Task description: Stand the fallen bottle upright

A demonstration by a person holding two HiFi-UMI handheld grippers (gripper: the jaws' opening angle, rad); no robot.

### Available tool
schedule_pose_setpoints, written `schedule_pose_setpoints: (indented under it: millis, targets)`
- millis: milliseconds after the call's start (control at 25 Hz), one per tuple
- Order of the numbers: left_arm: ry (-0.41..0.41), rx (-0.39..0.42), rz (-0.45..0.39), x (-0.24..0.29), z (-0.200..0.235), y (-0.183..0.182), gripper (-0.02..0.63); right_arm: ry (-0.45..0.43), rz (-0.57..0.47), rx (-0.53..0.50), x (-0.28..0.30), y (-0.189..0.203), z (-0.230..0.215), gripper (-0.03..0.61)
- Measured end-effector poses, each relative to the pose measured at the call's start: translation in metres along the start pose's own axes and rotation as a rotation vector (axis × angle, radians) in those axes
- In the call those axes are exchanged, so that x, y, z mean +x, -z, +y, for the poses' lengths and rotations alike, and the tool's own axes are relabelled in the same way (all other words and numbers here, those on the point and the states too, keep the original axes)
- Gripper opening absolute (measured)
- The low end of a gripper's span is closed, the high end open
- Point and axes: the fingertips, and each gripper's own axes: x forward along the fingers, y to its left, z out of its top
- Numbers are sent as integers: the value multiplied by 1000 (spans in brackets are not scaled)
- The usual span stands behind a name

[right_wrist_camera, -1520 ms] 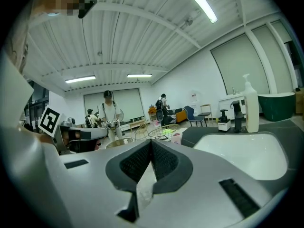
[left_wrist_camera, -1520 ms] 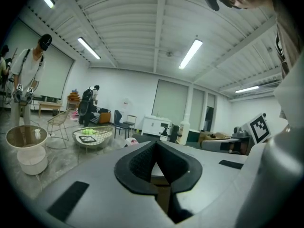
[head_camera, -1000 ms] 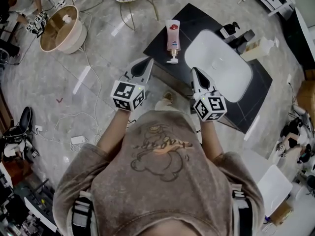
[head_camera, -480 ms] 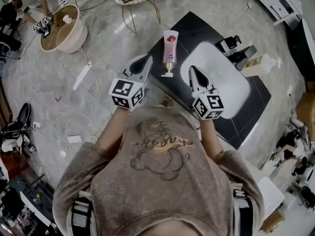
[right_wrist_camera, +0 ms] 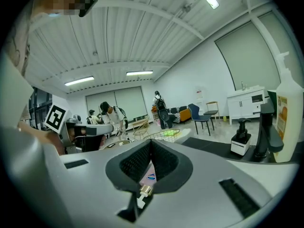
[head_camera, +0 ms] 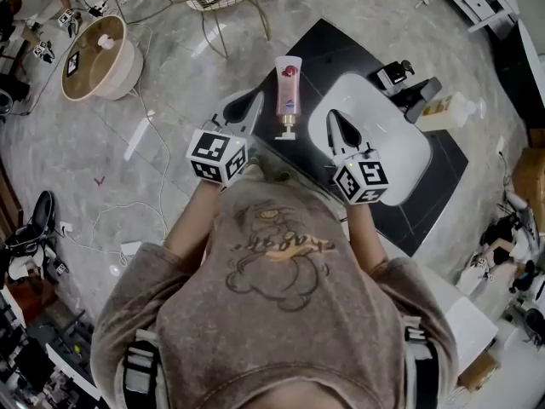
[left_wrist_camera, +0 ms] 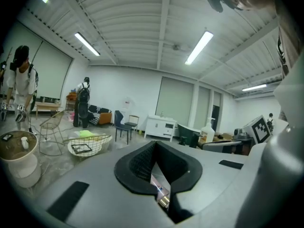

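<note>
Both the left tongs (head_camera: 245, 102) and the right tongs (head_camera: 334, 118) are pinched shut, holding nothing. The bottle (head_camera: 287, 92) lies flat on the dark tabletop (head_camera: 328, 45) between them, pump at 6 o'clock. Open one wide, grab its middle, tip the pump up.

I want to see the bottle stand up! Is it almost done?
Not yet. Nothing looks done: the pink pump bottle lies flat on the black counter. The left gripper and right gripper sit either side of it, both shut and empty. Left to do: grab it and stand it up.
</note>
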Motion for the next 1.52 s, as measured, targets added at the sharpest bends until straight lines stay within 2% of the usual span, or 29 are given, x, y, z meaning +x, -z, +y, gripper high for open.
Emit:
schedule_pose_setpoints:
  millis: [400,760,840,1200,1360,1520]
  targets:
    - [157,19,21,26,3,-10,18,120,-31,35,4,-5,-7,-3]
    - [326,30,74,42,-17,-1,26,171,-47,41,5,-7,-17,-3]
    - [353,27,90,46,-21,2,74,183,-49,45,4,-6,-20,-3]
    - [449,39,168,51,-39,23,204,203,-40,71,-4,5,-30,-3]
    - [463,44,182,51,-43,26,222,168,-26,80,-3,9,-27,-3]
    - [478,72,216,52,-44,37,224,172,-28,87,-3,11,-29,-3]
